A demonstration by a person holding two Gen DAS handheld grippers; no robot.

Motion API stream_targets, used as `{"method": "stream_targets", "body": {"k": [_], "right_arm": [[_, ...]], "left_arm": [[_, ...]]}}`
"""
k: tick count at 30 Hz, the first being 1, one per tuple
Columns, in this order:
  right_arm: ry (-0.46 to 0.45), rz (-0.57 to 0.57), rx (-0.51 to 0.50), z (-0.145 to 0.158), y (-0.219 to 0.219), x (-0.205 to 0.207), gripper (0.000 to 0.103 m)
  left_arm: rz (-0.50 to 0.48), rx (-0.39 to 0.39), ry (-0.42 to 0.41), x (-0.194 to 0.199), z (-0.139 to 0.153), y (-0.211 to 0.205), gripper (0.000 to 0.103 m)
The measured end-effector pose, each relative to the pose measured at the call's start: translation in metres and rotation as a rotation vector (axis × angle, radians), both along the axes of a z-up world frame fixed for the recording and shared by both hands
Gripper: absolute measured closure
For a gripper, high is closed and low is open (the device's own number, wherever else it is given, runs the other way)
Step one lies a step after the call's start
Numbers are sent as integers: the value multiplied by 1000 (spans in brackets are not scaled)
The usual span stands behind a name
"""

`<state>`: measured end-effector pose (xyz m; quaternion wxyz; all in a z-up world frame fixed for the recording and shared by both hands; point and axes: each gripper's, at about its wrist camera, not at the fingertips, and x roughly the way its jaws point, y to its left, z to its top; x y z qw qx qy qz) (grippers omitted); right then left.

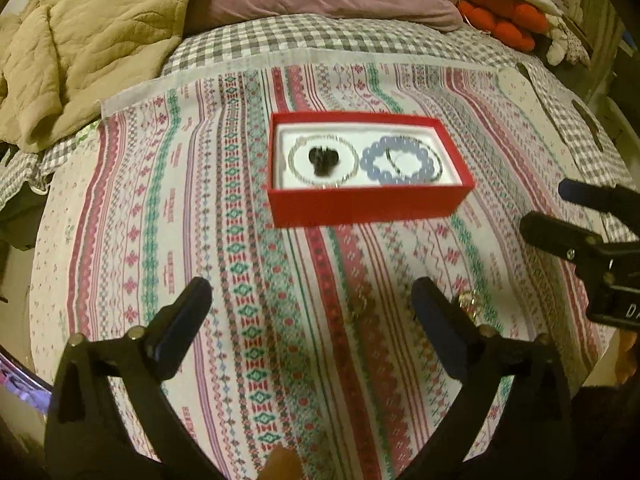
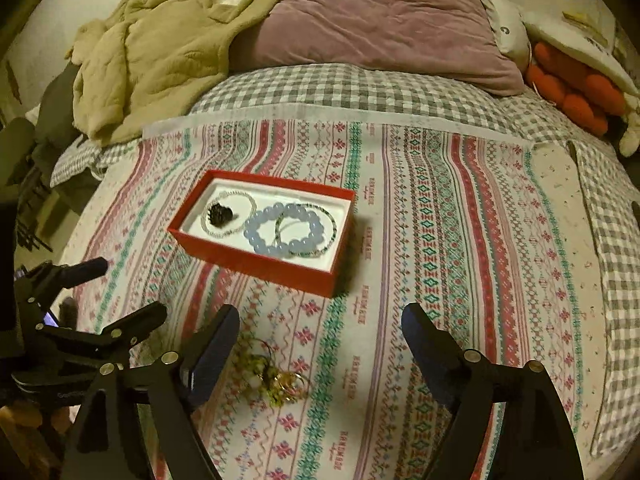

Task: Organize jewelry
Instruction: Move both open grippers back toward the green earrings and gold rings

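Both your tongs are spread wide with nothing between the pads: the left tongs [image 1: 312, 308] hang over bare patterned cloth, and the right tongs [image 2: 320, 336] sit just off to their side, each one showing up at the edge of the other's camera.

Everything's on a bed. There's a grey-and-white checked sheet [image 2: 360, 88] underneath, and spread over it a striped cloth [image 1: 200, 208] with pink, green and red folk-pattern bands, which covers most of the near part of the bed. Lighting is dim and yellowish, so small stuff is hard to read.

The red box [image 2: 256, 264] sits open on the striped cloth, roughly mid-bed, closer to the cloth's far edge than to you. Inside on the white lining: a thin pale bead bracelet [image 1: 324, 158] ringed around a small dark lump [image 2: 219, 215] I can't identify, and next to it a chunky blue bead bracelet [image 2: 280, 230] overlapping a thin dark-and-light beaded one [image 2: 326, 226].

Loose on the cloth near you, just beside the right tongs' left finger, is a little tangle of gold rings and greenish bits [image 2: 276, 376], not in the box.

Up by the head of the bed there's a crumpled tan quilted jacket [image 2: 152, 48] at the far left corner, a mauve pillow [image 2: 380, 20] in the middle, and an orange plush thing [image 2: 576, 92] at the far right. None of it lies between your tongs and the box.
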<state>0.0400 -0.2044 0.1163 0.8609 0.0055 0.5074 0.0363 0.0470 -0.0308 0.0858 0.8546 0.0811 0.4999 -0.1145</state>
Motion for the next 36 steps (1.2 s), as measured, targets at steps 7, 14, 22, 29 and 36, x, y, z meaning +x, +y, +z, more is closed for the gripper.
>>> {"method": "stream_targets", "body": {"k": [7,14,22,29,36], "right_arm": [[25,34,-23,-13,2,-14,16],[85,124,-91,-51,4,-37,15],[149,219,-116,-87,8,-65,15],[144,192,-106,-103,3,-71,6],[122,155,-110,-110,-2,-70,0]], "left_arm": [[-4,5,0,-17,-14,9,1],[-34,28,-6,-40,-37,13,1],[-85,75,15,-57,-74,7,1],[-64,46,-52,-62,-82,7,0],[-44,42,-42,-56,-82,5,0]]}}
